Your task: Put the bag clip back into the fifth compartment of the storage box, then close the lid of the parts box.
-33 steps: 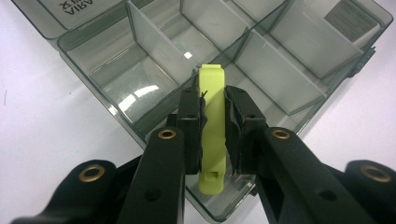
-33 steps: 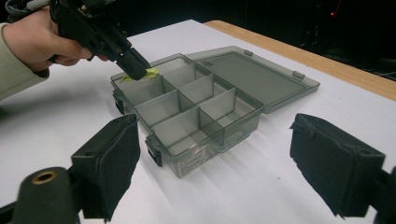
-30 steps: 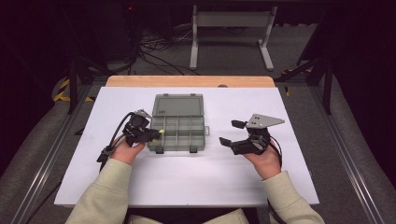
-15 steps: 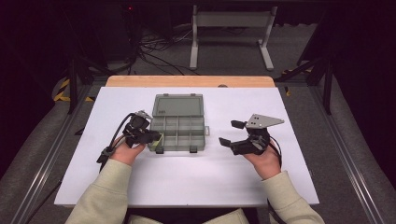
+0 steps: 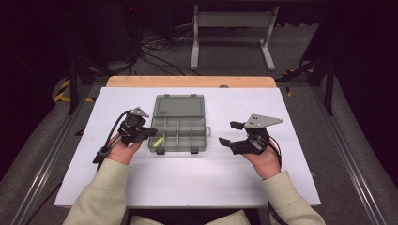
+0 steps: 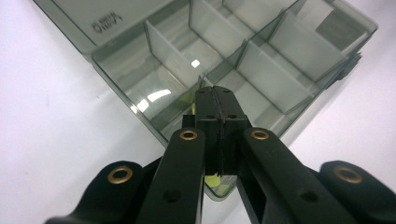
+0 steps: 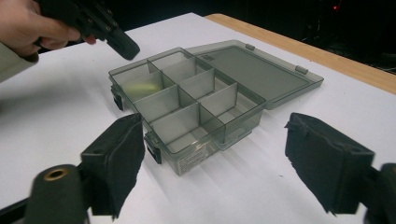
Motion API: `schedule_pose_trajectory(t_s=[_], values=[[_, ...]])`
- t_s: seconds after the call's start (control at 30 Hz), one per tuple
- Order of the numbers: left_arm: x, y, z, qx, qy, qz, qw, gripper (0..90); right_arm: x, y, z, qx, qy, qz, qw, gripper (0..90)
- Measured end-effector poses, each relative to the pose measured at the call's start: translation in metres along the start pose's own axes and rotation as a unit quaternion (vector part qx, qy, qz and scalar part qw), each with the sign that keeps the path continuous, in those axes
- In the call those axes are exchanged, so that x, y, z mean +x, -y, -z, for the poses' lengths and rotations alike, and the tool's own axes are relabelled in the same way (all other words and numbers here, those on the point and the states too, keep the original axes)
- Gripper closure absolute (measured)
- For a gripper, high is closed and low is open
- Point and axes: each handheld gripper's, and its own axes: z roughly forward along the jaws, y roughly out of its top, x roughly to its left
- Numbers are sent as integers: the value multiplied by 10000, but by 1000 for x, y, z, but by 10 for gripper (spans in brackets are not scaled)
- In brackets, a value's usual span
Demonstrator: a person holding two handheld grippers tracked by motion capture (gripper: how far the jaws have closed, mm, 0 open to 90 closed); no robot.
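In the high view, a translucent grey plastic compartment box (image 5: 179, 136) lies near the middle of the white table top (image 5: 187, 187), its flat lid (image 5: 179, 106) folded open and lying toward the top of the frame. At the box's lower left corner a small yellow-green object (image 5: 158, 141) shows in the corner compartment. The left gripper (image 5: 149, 134), held in the person's left hand (image 5: 123, 149) at centre left, has its black jaws closed together with the tips at the box's left edge, just beside that yellow-green piece. At centre right the right gripper (image 5: 230, 133), topped by a grey three-cornered plate (image 5: 262, 121), rests apart from the box with its jaws spread wide and nothing between them. In the left gripper view, the two black jaws rise from the bottom centre pressed flat together over the box (image 6: 233, 70), and a bit of the yellow-green object (image 6: 213, 179) peeks out below them through the near wall; whether anything is pinched cannot be told. In the right gripper view, the padded jaws stand far apart at the lower left and lower right of the frame, the box (image 7: 196, 102) lying between and beyond them with its lid (image 7: 261, 70) open toward the upper right, and the left gripper (image 7: 122, 45) hangs over the box's far corner in the upper left, where a yellow-green glow (image 7: 135, 85) shows in that compartment.
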Motion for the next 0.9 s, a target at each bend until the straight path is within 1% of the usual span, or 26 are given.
schedule_pose_trajectory(t_s=[0.07, 0.13, 0.17, 0.2, 0.23, 0.27, 0.3, 0.33, 0.37, 0.4, 0.43, 0.47, 0.5, 0.53, 0.57, 0.6, 0.63, 0.67, 0.8, 0.87, 0.9], values=[[0, -2, 7, -79, -36, -50, 10000, 895, 0, -2, -1, 64, -24, 4, 10000, 314], [1, -4, 11, -127, -60, -98, 9999, 895, 0, -4, -4, 181, -27, 50, 9998, 405], [1, -4, 11, -127, -60, -98, 9999, 895, 0, -4, -4, 181, -27, 50, 9998, 405], [2, -5, 14, -144, -60, -106, 9998, 895, 0, -6, -6, 249, -42, 78, 9997, 441], [3, -7, 16, -131, -79, -157, 9998, 895, 0, -7, -9, 326, -51, 122, 9994, 485], [4, -8, 19, -137, -60, -179, 9997, 895, 0, -10, -11, 404, -29, 190, 9990, 540], [5, -9, 20, -132, -60, -189, 9997, 895, 0, -12, -14, 478, -6, 255, 9985, 576], [6, -11, 23, -132, -88, -213, 9996, 895, 0, -13, -15, 509, -4, 274, 9983, 598], [7, -12, 25, -129, -105, -256, 9995, 895, -1, -15, -18, 588, 36, 286, 9979, 649], [7, -12, 25, -129, -105, -256, 9995, 895, -1, -15, -18, 588, 36, 286, 9979, 649], [8, -12, 27, -185, -127, -227, 9995, 895, -3, -19, -22, 723, 88, 277, 9970, 740], [11, -13, 29, -184, -122, -237, 9995, 895, -3, -19, -22, 723, 88, 277, 9970, 740], [12, -14, 30, -194, -87, -197, 9996, 895, -3, -21, -24, 779, 104, 282, 9965, 785], [14, -15, 31, -201, -132, -209, 9995, 895, -4, -23, -26, 833, 119, 301, 9960, 838], [15, -15, 32, -213, -133, -195, 9995, 895, -4, -25, -28, 885, 125, 328, 9955, 883], [17, -16, 32, -212, -131, -179, 9995, 895, -5, -27, -29, 922, 131, 350, 9950, 899], [19, -16, 32, -210, -186, -212, 9994, 895, -6, -28, -30, 950, 130, 343, 9948, 900], [21, -18, 31, -189, -195, -187, 9995, 895, -8, -30, -33, 989, 126, 337, 9944, 900], [28, -22, 26, -117, -420, -106, 9990, 895, -15, -38, -42, 1069, 144, 342, 9936, 900], [33, -24, 22, -69, -463, -51, 9989, 895, -20, -41, -46, 1098, 168, 306, 9933, 900], [35, -25, 21, -43, -490, -59, 9988, 896, -22, -43, -48, 1116, 174, 292, 9932, 900]])
